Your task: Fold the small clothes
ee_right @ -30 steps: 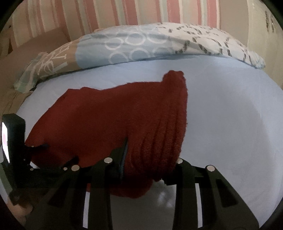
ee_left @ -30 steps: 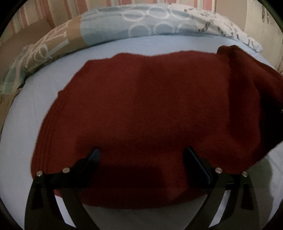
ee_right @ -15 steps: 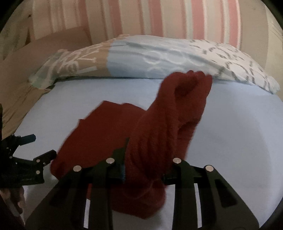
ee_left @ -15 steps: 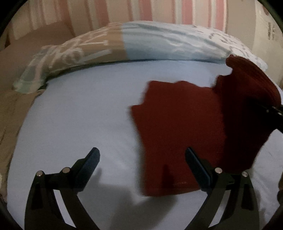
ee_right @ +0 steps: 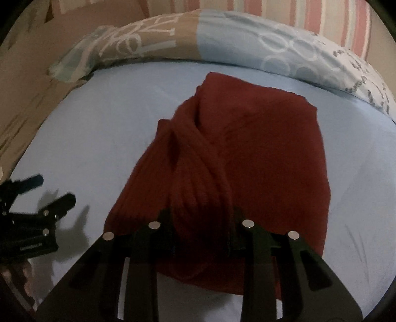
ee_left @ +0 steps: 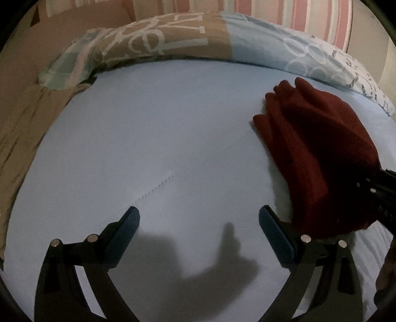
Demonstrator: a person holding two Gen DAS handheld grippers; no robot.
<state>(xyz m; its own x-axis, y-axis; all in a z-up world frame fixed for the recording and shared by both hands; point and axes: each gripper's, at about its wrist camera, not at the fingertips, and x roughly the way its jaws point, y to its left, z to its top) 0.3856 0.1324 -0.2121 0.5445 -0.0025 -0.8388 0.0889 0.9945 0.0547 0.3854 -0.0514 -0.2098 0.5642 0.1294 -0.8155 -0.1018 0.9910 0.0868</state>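
The dark red ribbed knit garment (ee_right: pixel 247 158) lay on the pale blue bed sheet (ee_right: pixel 99 128), toward the right side of the bed and just short of the long patterned pillow in tan, blue and white (ee_right: pixel 222 42) that ran along the head. It looked partly folded: most of it rested flat in a roughly rectangular stack, while one ribbed portion rose in a bunched ridge from the stack up into the right gripper (ee_right: pixel 201 224). By that reading, at least one fold was made, but the lifted part had not yet been laid down and smoothed, so the garment was not finished; no other clothes were in view. The right gripper's fingers stood narrowly apart and pinched that thick bunch of knit between them, the pads themselves hidden by the cloth, and their gap was widening slightly at this moment. The left gripper (ee_left: pixel 199 229) hung over bare sheet to the left of the garment, its blue-padded fingers (ee_left: pixel 128 225) spread wide, holding nothing and touching nothing; its shadow fell on the sheet below. From the right wrist view it showed at the left edge, well apart from the garment. Behind the pillow stood a wall with pink and white stripes (ee_right: pixel 321 17).
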